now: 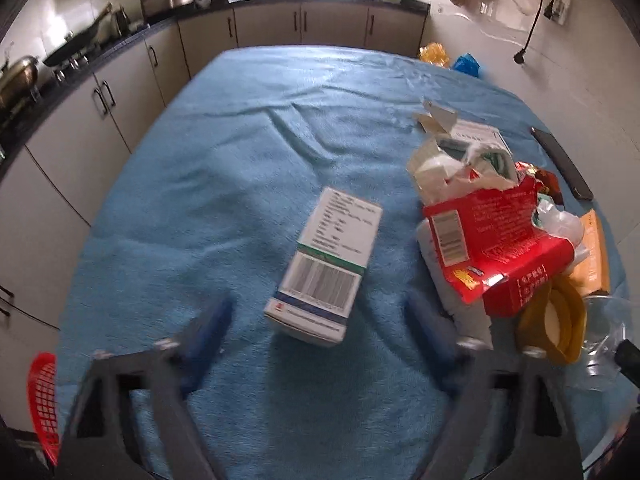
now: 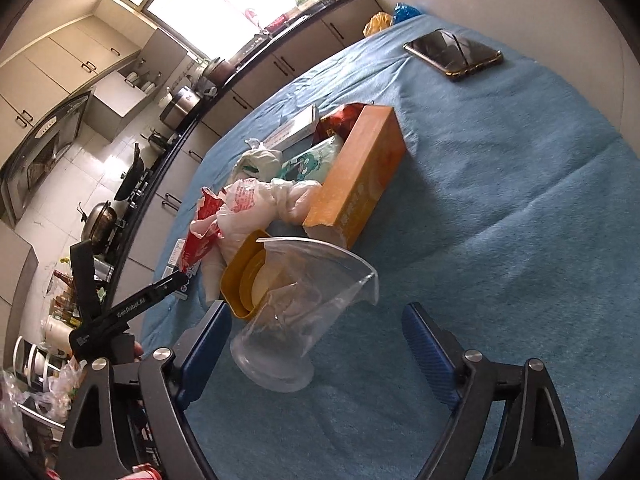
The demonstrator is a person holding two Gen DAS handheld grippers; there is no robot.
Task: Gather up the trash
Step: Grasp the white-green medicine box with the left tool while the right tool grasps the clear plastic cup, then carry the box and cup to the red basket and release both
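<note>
A white box with a barcode (image 1: 326, 262) lies on the blue cloth just ahead of my open, empty left gripper (image 1: 320, 320). To its right lies a trash pile: a torn red carton (image 1: 496, 240), white wrappers (image 1: 452, 160) and a yellow tape ring (image 1: 556, 320). In the right wrist view my right gripper (image 2: 316, 332) is open, with a clear plastic cup (image 2: 296, 308) on its side between the fingers, close to the left finger (image 2: 208, 344). Behind it are the yellow ring (image 2: 248, 276), an orange box (image 2: 360, 176), a white plastic bag (image 2: 260, 208) and the red carton (image 2: 204, 224).
A black phone (image 2: 454, 54) lies at the far side of the cloth-covered table (image 2: 500, 200); it also shows in the left wrist view (image 1: 562, 162). A red basket (image 1: 44, 400) sits at the table's left edge. Kitchen counters and cabinets (image 1: 120, 92) run along the left and back.
</note>
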